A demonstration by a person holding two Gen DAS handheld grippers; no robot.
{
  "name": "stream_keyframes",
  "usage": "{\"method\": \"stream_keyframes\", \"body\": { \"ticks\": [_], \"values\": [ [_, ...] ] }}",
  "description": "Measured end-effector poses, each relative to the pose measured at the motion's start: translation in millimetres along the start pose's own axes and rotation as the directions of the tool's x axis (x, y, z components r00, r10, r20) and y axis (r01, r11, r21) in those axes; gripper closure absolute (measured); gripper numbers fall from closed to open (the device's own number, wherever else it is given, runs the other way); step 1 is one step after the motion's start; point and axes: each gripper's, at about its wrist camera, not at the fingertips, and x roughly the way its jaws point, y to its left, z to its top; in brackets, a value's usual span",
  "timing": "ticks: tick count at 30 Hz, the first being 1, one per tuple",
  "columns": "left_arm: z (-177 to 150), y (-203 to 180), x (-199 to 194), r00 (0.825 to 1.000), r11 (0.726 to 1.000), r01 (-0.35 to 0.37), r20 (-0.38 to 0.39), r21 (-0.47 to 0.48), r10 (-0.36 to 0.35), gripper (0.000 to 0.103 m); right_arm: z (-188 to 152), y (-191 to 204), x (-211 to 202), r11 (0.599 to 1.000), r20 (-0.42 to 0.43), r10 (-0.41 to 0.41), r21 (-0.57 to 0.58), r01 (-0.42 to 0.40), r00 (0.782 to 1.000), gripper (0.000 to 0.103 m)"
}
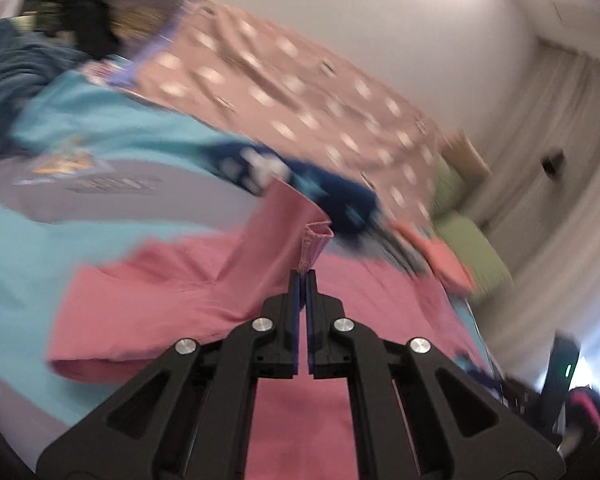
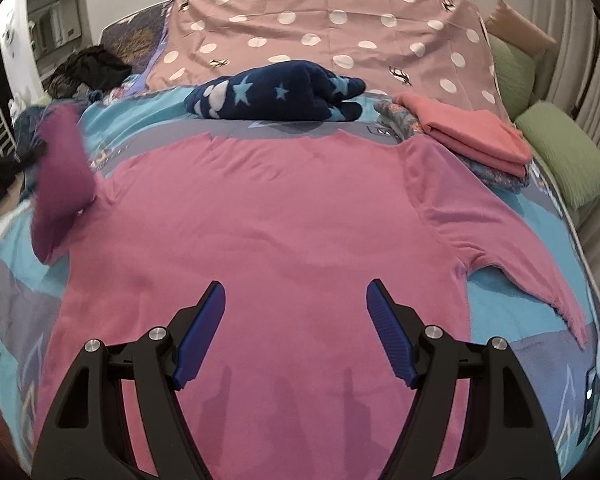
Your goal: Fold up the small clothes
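A pink long-sleeved shirt [image 2: 284,208] lies spread flat on the bed, its right sleeve [image 2: 540,268] stretched out to the right. My left gripper [image 1: 303,274] is shut on the cuff of the left sleeve [image 1: 314,240] and holds it lifted above the shirt's body [image 1: 300,420]. In the right wrist view that lifted sleeve [image 2: 60,176] shows blurred at the left. My right gripper [image 2: 296,300] is open and empty, hovering over the shirt's lower middle.
A navy star-patterned fleece [image 2: 276,96] lies beyond the shirt. A folded coral garment [image 2: 472,132] sits on a patterned pile at the right. Green pillows [image 2: 560,152] line the right edge. A pink polka-dot sheet [image 2: 332,36] covers the far bed. Dark clothes [image 2: 92,68] lie far left.
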Motion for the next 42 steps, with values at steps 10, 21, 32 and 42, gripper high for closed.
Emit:
{"method": "stream_keyframes", "body": {
  "ticks": [10, 21, 32, 42],
  "values": [
    [-63, -42, 76, 0.976, 0.997, -0.011, -0.217, 0.082, 0.029, 0.101, 21, -33, 52, 0.902, -0.164, 0.397, 0.249, -0.352, 0.903, 0.053],
    [-64, -45, 73, 0.973, 0.990, -0.052, -0.216, 0.133, 0.080, 0.101, 68, 21, 137, 0.700, -0.304, 0.691, 0.506, -0.503, 0.656, 0.047],
    [-39, -89, 68, 0.987, 0.985, -0.021, -0.156, 0.172, 0.049, 0.101, 132, 22, 73, 0.840, -0.122, 0.539, 0.158, -0.520, 0.834, 0.102],
    [-60, -168, 93, 0.966, 0.950, 0.163, -0.241, 0.268, -0.097, 0.091, 91, -114, 78, 0.939, -0.067, 0.279, 0.229, -0.257, 0.958, 0.102]
  ]
}}
